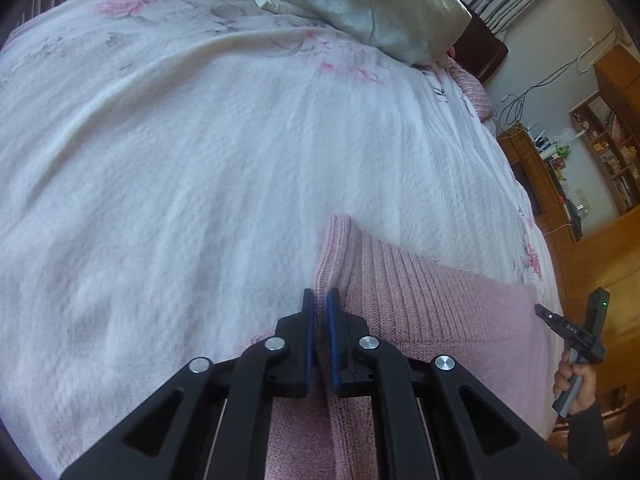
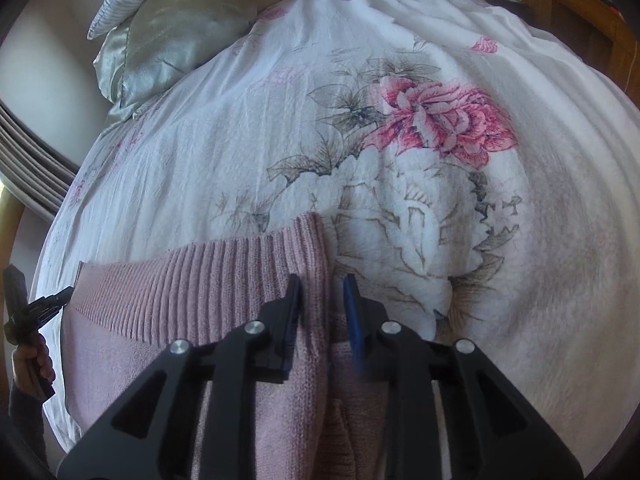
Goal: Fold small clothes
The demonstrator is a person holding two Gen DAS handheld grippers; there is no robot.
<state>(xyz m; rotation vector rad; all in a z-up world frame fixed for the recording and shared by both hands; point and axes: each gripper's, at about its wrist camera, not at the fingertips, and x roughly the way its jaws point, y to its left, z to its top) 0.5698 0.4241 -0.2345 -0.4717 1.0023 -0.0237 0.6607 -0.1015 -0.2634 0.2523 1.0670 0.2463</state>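
Note:
A pink ribbed knit sweater [image 1: 420, 300] lies flat on the white flowered bedspread [image 1: 180, 140]. In the left wrist view my left gripper [image 1: 321, 300] is shut on the sweater's left edge, and the cloth rises in a small ridge between the blue pads. In the right wrist view the right gripper [image 2: 323, 284] stands open over the sweater [image 2: 180, 300] at its right edge, with the cloth against the left finger and a gap to the blurred blue pad. Each gripper also shows small in the other view, held in a hand: right gripper [image 1: 538, 309], left gripper [image 2: 66, 294].
A silvery green satin pillow [image 1: 380, 4] [image 2: 180, 32] lies at the head of the bed. A big pink flower print [image 2: 440, 120] marks the bedspread ahead of the right gripper. Wooden shelves [image 1: 608, 140] and a desk stand beyond the bed's right edge.

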